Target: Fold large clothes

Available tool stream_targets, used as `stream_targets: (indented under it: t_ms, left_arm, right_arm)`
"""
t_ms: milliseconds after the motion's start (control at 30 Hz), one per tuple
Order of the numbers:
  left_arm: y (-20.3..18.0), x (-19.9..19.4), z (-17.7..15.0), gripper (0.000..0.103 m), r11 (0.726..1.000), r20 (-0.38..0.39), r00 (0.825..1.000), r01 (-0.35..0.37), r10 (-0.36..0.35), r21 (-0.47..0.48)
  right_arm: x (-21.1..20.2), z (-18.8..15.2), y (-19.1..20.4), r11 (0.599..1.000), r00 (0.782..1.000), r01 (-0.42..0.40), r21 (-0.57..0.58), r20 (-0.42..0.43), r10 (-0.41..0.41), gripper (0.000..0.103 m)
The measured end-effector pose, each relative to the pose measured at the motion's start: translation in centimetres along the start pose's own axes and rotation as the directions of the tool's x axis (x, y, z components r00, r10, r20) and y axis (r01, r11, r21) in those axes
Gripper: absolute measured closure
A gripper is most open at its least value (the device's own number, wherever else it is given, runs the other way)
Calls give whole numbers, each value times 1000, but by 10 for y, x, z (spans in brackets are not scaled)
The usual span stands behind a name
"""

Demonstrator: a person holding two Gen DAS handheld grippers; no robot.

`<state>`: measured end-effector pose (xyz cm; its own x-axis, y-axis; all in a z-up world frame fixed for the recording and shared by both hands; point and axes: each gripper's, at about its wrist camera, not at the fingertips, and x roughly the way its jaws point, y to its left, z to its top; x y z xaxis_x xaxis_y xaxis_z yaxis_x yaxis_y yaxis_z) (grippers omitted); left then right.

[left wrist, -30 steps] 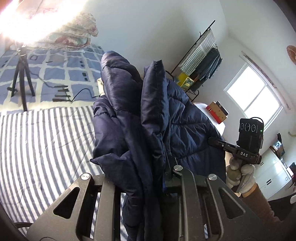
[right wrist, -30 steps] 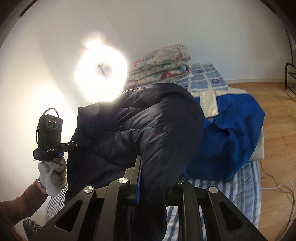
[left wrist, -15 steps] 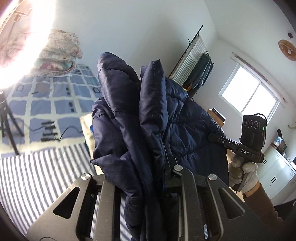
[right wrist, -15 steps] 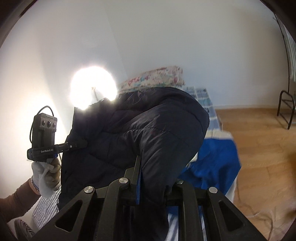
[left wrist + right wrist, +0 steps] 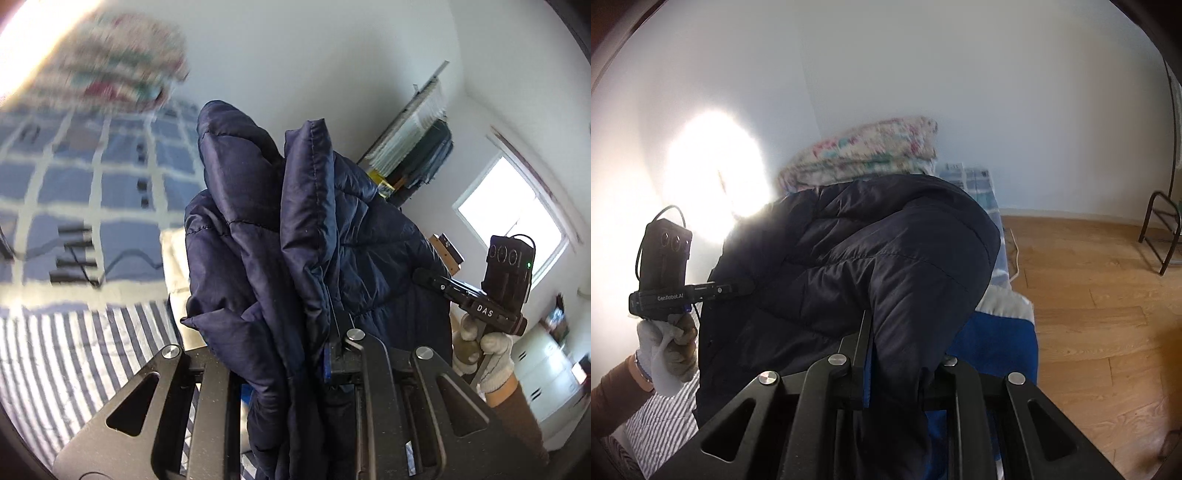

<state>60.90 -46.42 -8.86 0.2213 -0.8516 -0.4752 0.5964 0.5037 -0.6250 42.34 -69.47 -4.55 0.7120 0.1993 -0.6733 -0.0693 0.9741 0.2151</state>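
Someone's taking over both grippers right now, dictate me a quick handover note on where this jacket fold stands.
Left gripper: shut on a bunched fold of the navy puffer jacket.
Right gripper: shut on another part of the jacket.
The jacket hangs in the air between both grippers, above the striped bed sheet. A blue garment lies on the bed beyond.
Done: jacket picked up with both grippers.
Left: lay it on the bed, fold it.

We see daylight from the window, a blown-out glare patch on the wall, motion blur over the folded quilts, and dark fisheye corners.
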Motion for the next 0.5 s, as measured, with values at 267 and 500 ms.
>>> stream_targets:
  t_ms: [267, 500]
  left_arm:
    - [45, 23, -11, 87, 993, -37, 999, 31, -35, -114]
    - [34, 37, -14, 87, 991, -35, 999, 28, -33, -128]
  right_arm:
    - [42, -12, -36, 995, 998, -48, 88, -36, 52, 86]
    - [55, -12, -55, 993, 998, 26, 118, -63, -18, 86]
